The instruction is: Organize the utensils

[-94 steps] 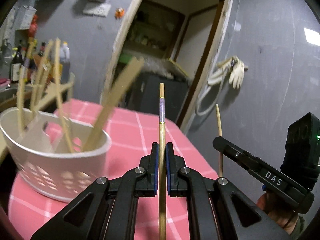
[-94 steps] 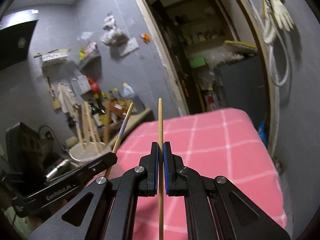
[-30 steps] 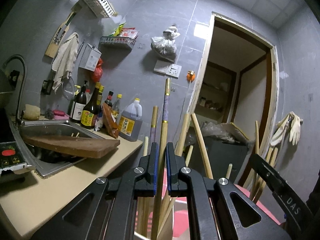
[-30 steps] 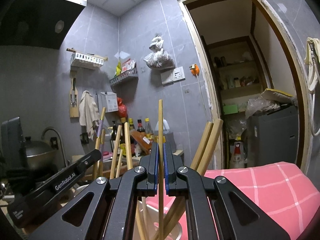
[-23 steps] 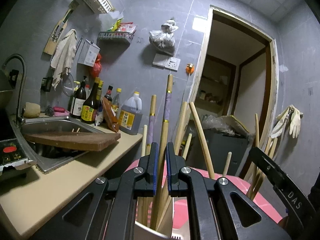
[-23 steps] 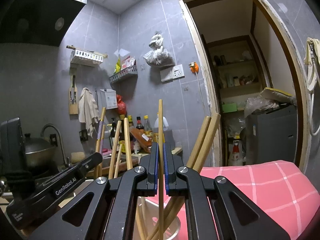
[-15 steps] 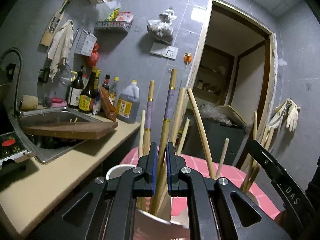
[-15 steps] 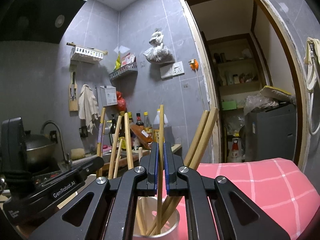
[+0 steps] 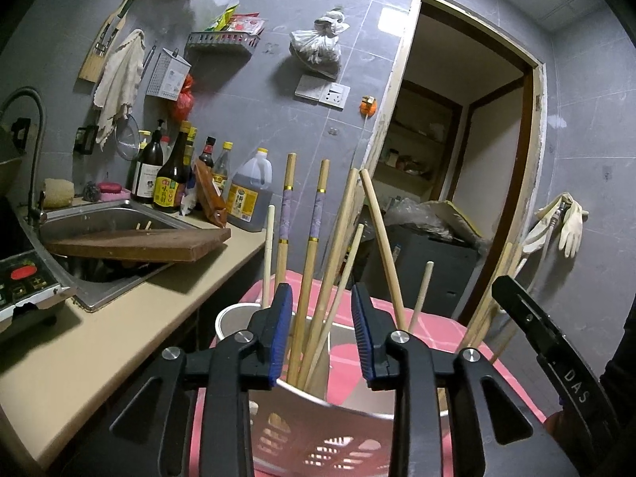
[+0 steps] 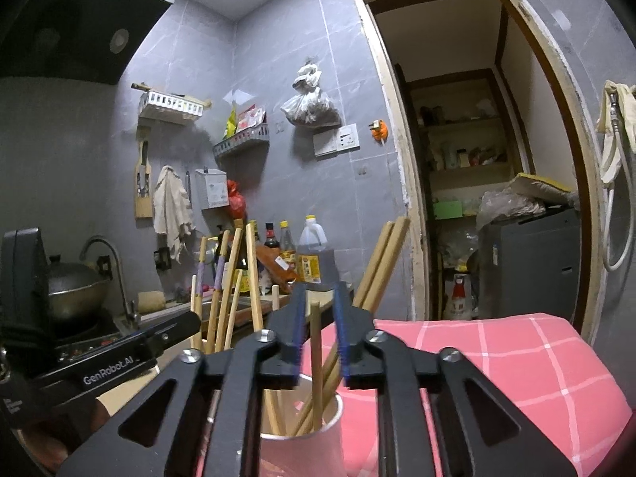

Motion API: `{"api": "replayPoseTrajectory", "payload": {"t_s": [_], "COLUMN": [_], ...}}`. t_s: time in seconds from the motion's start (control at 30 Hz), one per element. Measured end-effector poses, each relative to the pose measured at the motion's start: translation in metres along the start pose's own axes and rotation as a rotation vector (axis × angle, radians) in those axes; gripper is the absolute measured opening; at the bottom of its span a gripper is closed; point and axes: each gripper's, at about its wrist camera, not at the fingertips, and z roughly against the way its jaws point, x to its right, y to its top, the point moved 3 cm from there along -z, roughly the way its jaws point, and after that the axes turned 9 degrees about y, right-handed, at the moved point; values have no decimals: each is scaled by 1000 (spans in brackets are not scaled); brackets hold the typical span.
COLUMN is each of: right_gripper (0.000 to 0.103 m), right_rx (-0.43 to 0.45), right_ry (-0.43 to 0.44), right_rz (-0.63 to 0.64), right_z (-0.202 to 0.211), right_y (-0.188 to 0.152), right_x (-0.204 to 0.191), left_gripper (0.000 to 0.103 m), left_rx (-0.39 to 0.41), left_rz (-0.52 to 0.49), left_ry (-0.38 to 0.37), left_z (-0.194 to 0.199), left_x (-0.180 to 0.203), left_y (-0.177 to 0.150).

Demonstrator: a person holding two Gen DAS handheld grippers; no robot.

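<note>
Chopsticks of pale wood [image 9: 383, 246] stand bunched and leaning in a white perforated plastic holder [image 9: 318, 437] on a table under a pink checked cloth [image 9: 433, 332], seen from the left wrist. The left gripper [image 9: 322, 334] hangs just above the holder's rim with its blue-padded fingers [image 9: 280, 330] spread wide apart, gripping nothing; two sticks with purple patterned bands [image 9: 316, 214] rise between them. The holder's base is cut off by the frame edge and its far wall hidden behind the gripper. At the right edge, part of the right gripper's black finger [image 9: 532, 330] crosses several more sticks, whose lower ends cannot be made out.

From the right wrist, the right gripper [image 10: 320, 332] also has its fingers [image 10: 342, 330] apart, with one plain stick [image 10: 316, 357] standing free between them inside the holder [image 10: 306, 443]. Only the holder's rim and upper wall show below the gripper body. The left gripper [image 10: 119, 351] reaches in from the left, covering the lower parts of the banded sticks [image 10: 218, 270].
</note>
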Motion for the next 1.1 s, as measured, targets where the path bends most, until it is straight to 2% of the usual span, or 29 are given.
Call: {"api": "replayPoseTrajectory", "payload": {"t_s": [0.17, 0.27, 0.33, 0.47, 0.57, 0.63, 0.7, 0.77, 0.9, 1.1], "right_gripper": [23, 30, 39, 48, 54, 63, 70, 72, 84, 103], "right_rx": [14, 21, 22, 18, 20, 14, 0, -14, -49, -69], "right_ry": [-11, -18, -26, -45, -59, -67, -66, -78, -106, -161], "right_rz": [10, 10, 8, -5, -19, -29, -47, -49, -64, -77], "right_z": [12, 22, 31, 48, 65, 75, 86, 95, 116, 146], "right_y": [5, 8, 9, 14, 18, 19, 20, 19, 14, 6], "right_x": [-2, -3, -4, -2, 0, 1, 2, 2, 4, 6], "left_gripper": [34, 42, 48, 53, 63, 67, 72, 77, 89, 98], "left_rx": [-13, -16, -17, -28, -32, -38, -42, -46, -52, -59], "left_rz": [-8, -13, -12, -31, -40, -42, -48, -56, -58, -78], "left_ry": [2, -1, -3, -5, -3, -8, -8, -13, -15, -1], "left_z": [14, 22, 27, 39, 49, 56, 61, 68, 81, 102], "left_x": [3, 6, 6, 10, 12, 13, 15, 17, 18, 19], "left_y": [0, 0, -1, -2, -4, -6, -7, -10, -16, -25]}}
